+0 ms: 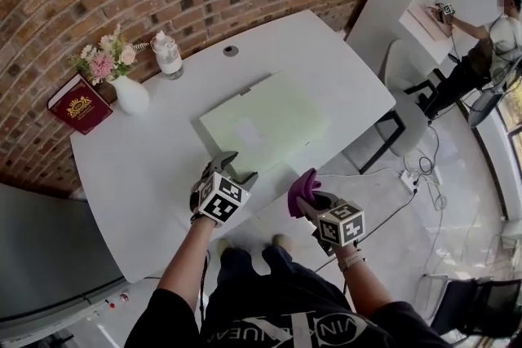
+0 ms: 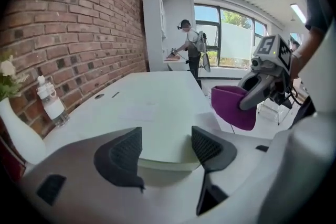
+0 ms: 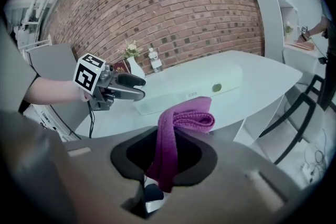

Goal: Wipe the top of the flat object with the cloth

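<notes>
Right gripper [image 3: 165,152] pinches the purple cloth [image 3: 181,118]; left gripper [image 2: 165,147] spread, empty. Cloth is clear of the flat object [image 1: 265,122]; wiping looks not yet begun.

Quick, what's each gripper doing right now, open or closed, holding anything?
Left gripper: open, empty.
Right gripper: closed on the purple cloth.

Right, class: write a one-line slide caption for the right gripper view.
Right gripper shut on a purple cloth, flat box ahead on the white table.
</notes>
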The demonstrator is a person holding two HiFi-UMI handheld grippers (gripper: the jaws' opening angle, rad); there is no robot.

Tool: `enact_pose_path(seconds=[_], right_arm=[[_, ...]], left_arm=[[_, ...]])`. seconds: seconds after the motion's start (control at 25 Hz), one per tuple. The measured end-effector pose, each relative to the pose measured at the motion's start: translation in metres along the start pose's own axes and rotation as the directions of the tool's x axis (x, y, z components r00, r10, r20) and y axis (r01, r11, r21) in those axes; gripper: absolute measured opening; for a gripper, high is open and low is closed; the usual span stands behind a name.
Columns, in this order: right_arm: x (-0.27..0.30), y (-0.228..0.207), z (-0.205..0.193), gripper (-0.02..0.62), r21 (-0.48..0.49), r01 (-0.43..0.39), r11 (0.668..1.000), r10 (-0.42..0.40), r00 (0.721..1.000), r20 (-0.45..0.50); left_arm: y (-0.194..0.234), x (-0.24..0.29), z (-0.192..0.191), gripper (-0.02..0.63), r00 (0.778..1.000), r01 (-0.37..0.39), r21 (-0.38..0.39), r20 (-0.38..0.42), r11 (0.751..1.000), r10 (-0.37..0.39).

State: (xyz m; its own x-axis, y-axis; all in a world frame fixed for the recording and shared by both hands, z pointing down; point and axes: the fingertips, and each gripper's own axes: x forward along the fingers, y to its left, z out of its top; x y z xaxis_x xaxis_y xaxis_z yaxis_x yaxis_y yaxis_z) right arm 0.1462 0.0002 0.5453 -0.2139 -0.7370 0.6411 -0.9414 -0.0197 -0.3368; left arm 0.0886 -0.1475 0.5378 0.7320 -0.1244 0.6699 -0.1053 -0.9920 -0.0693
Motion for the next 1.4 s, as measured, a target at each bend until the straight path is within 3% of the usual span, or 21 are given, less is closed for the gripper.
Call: enact_pose_path(seconds=[0.12, 0.2, 0.28, 0.36, 0.44, 0.6, 0.68, 0.96, 1.2, 1.4], right_arm=[[-0.012, -0.013, -0.011, 0.067, 0.013, -0.003, 1.000, 0.003, 1.000, -0.009], [-0.017, -0.023, -0.019, 0.067, 0.025, 0.001, 1.000, -0.001, 1.000, -0.016], [-0.021, -0.032, -0.026, 0.067, 0.039, 0.007, 0.999, -0.006, 1.000, -0.025], [-0.023, -0.037, -0.031, 0.067, 0.058, 0.009, 0.998, -0.007, 1.000, -0.028], [-0.024, -0.037, -0.032, 0.067, 0.072, 0.001, 0.997, 0.001, 1.000, -0.023], [-0.025, -0.033, -0.032, 0.067, 0.065, -0.022, 0.998, 0.023, 1.000, -0.015], [-0.026, -0.033, -0.034, 0.067, 0.068, -0.026, 0.997, 0.027, 1.000, -0.014], [-0.032, -0.036, -0.046, 0.067, 0.067, -0.038, 0.997, 0.041, 0.999, -0.035], [-0.036, -0.040, -0.047, 0.067, 0.050, -0.058, 0.997, 0.060, 0.998, -0.037], [-0.034, -0.036, -0.049, 0.067, 0.032, -0.091, 0.995, 0.092, 0.995, -0.042]], left_arm=[[-0.001, -0.011, -0.003, 0.284, 0.999, -0.048, 0.012, -0.004, 0.999, 0.048], [0.000, -0.021, -0.011, 0.285, 0.995, -0.100, -0.026, 0.002, 0.995, 0.100], [-0.003, -0.026, -0.018, 0.285, 0.992, -0.122, -0.157, 0.019, 0.980, 0.126], [-0.013, -0.023, -0.027, 0.285, 0.995, -0.092, -0.294, 0.014, 0.952, 0.100], [-0.022, -0.015, -0.037, 0.285, 0.997, -0.083, -0.349, -0.038, 0.933, 0.074], [-0.030, -0.002, -0.048, 0.276, 0.989, -0.119, -0.334, -0.122, 0.935, 0.082], [-0.031, -0.002, -0.046, 0.157, 0.986, -0.144, -0.329, -0.124, 0.933, 0.108], [-0.037, -0.005, -0.044, 0.077, 0.978, -0.195, -0.342, -0.133, 0.919, 0.158], [-0.065, -0.011, -0.053, 0.055, 0.990, -0.126, -0.405, -0.112, 0.906, 0.087], [-0.087, -0.019, -0.058, 0.048, 0.993, -0.108, -0.420, -0.088, 0.901, 0.078]])
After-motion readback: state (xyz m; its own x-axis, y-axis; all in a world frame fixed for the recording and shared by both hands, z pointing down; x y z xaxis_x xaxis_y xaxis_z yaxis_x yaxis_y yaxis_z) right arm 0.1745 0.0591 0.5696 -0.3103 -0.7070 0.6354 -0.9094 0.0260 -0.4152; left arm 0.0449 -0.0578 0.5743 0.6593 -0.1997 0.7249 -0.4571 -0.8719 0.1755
